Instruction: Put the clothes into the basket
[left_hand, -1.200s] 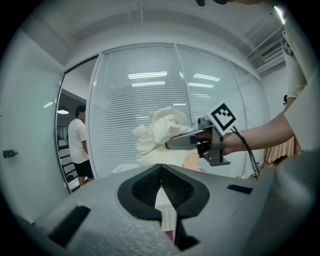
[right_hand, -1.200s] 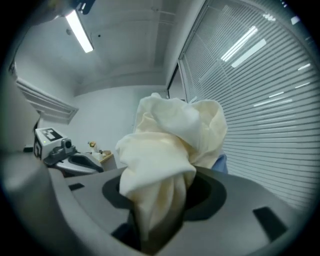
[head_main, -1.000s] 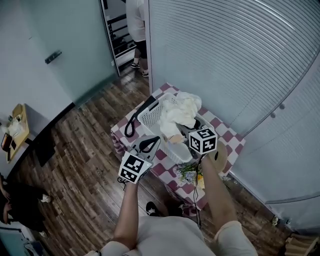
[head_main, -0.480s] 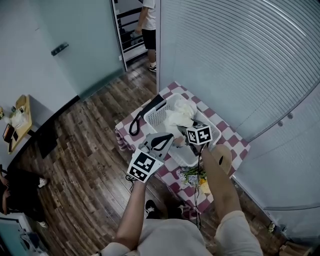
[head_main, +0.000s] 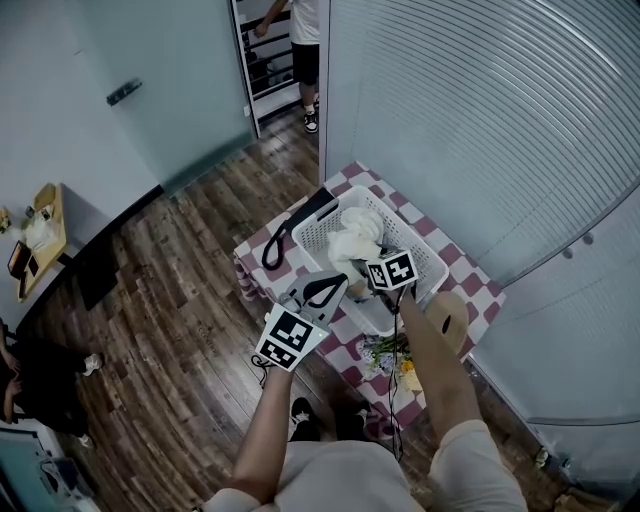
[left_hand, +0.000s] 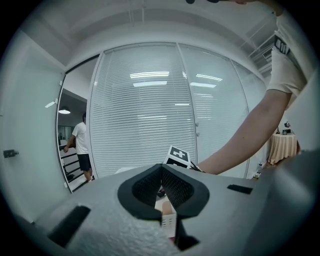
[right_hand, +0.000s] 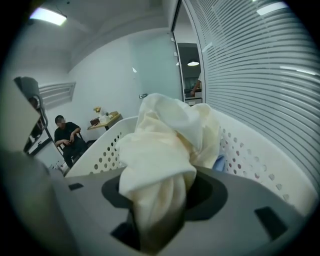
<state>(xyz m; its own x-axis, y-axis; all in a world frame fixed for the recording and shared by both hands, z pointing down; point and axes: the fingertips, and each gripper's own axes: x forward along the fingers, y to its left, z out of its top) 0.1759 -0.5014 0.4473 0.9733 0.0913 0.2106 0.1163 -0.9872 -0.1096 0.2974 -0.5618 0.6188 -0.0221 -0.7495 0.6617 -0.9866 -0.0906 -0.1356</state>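
Lowered since a second ago, the cream cloth (right_hand: 165, 150) sits in the basket (right_hand: 250, 155), pinched between the right tongs (right_hand: 159, 215), while the left tongs (left_hand: 161, 175) seem closed, empty.

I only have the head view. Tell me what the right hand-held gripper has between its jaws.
Observer: The right gripper view shows the right hand-held gripper clamped on a bunched cream cloth.
Operator: Report what's behind that cloth.
Observer: A blue item peeks out inside the white basket.
Operator: Now check the other one.
Observer: The left hand-held gripper has its jaws together at the tips, with nothing between them.
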